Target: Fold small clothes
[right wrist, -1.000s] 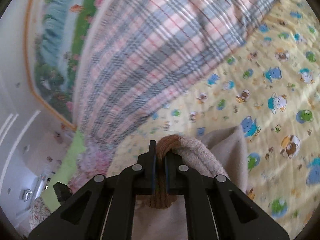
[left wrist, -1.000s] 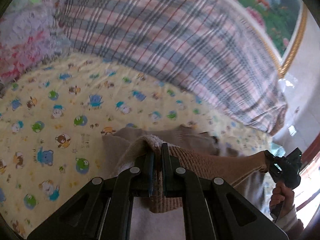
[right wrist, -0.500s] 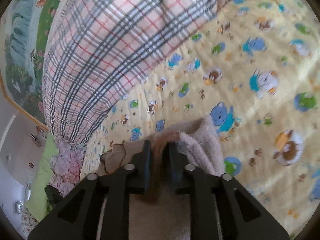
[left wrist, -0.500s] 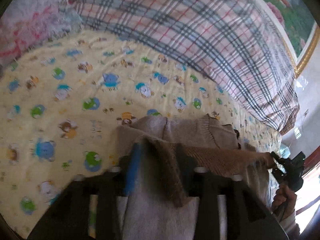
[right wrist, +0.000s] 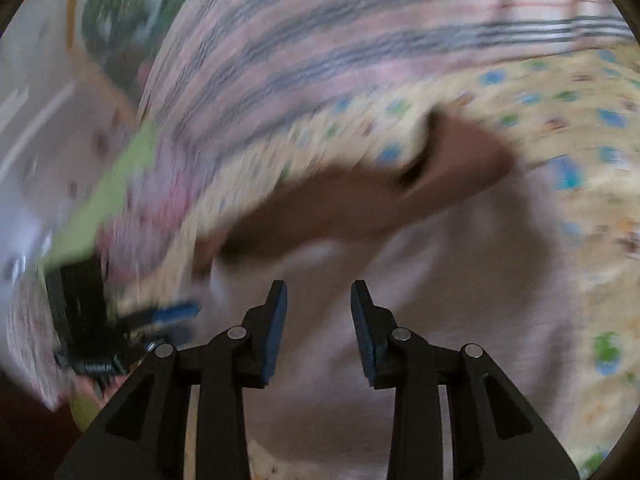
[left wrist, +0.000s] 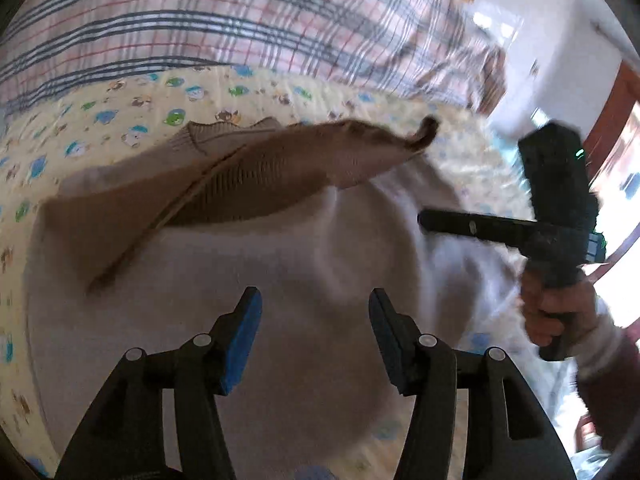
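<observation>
Sweater (left wrist: 280, 208) folded on sheet (left wrist: 120, 104); left tool (left wrist: 314, 336), right tool (right wrist: 318, 320) spread, empty.

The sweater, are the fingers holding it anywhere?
No. Both the left gripper and the right gripper are open, and the sweater lies loose on the bed, held by nothing.

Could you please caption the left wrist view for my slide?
Left gripper, jaws open, above a beige sweater on the cartoon-print sheet.
</observation>
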The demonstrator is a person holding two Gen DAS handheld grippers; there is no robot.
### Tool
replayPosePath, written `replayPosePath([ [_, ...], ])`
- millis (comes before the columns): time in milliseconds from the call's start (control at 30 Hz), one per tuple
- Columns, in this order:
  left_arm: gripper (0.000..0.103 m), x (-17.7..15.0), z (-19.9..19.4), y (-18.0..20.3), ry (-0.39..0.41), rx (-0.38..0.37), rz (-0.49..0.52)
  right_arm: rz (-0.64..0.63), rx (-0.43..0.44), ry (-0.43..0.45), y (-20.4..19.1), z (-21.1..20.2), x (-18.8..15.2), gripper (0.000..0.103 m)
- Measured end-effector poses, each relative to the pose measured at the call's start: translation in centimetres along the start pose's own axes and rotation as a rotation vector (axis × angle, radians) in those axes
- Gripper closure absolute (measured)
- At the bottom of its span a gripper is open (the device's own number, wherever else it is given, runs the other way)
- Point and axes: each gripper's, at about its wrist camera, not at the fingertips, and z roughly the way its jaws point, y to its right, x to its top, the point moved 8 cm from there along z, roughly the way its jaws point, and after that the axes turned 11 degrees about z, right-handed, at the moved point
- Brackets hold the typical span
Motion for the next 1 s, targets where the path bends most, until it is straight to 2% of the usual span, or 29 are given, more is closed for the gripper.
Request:
replayPosePath([
  [100,0.049,0.4,2.5,-2.8,-0.05,0.037,-0.029,-0.037,-0.056,-0.121,0.4,3.5,-0.6,0.068],
  [133,0.051,0.7,3.1,-4.0,-0.059,0.047,-0.041,-0.042,-0.073,-0.138,0.8,4.1,-0.5,0.068],
  [167,0.057,0.9,3.4,-5.4,-0.058,0.059,-0.051,-0.046,-0.086,-0.153,1.2,4.8,-0.1,0.069],
  [233,0.067,1.4,3.5,-7.7,-0.051,0.066,-0.075,-0.061,-0.126,-0.141,2.3,5.6,1.3,0.07],
  [267,0.069,1.7,3.4,-8.8,-0.042,0.066,-0.087,-0.062,-0.152,-0.124,3.1,5.8,2.3,0.071],
  [300,0.066,2.0,3.1,-9.9,-0.033,0.086,-0.095,-0.055,-0.168,-0.108,3.7,5.9,3.1,0.071],
  [367,0.06,2.5,2.7,-12.9,-0.038,0.2,-0.116,-0.019,-0.224,-0.051,5.4,5.7,5.2,0.071],
  [467,0.06,2.6,2.1,-17.8,-0.015,0.275,-0.214,0.065,-0.238,0.077,7.5,4.1,8.2,0.071],
  [500,0.06,2.5,1.8,-19.2,-0.003,0.271,-0.261,0.087,-0.276,0.151,8.3,3.0,9.1,0.07],
  [567,0.062,2.6,1.4,-20.6,0.017,0.267,-0.323,0.175,-0.282,0.255,9.7,1.0,9.8,0.069],
  [633,0.062,2.4,0.6,-21.0,0.044,0.269,-0.345,0.232,-0.285,0.313,10.7,-0.6,9.7,0.069],
  [733,0.06,1.5,-0.7,-20.2,0.058,0.294,-0.34,0.25,-0.284,0.348,10.6,-2.6,8.5,0.068],
  [900,0.05,-1.4,-3.8,-17.0,0.077,0.283,-0.359,0.229,-0.274,0.343,9.0,-4.8,4.7,0.064],
  [1000,0.048,-3.3,-5.6,-15.1,0.085,0.271,-0.376,0.217,-0.259,0.343,7.9,-6.5,2.2,0.062],
])
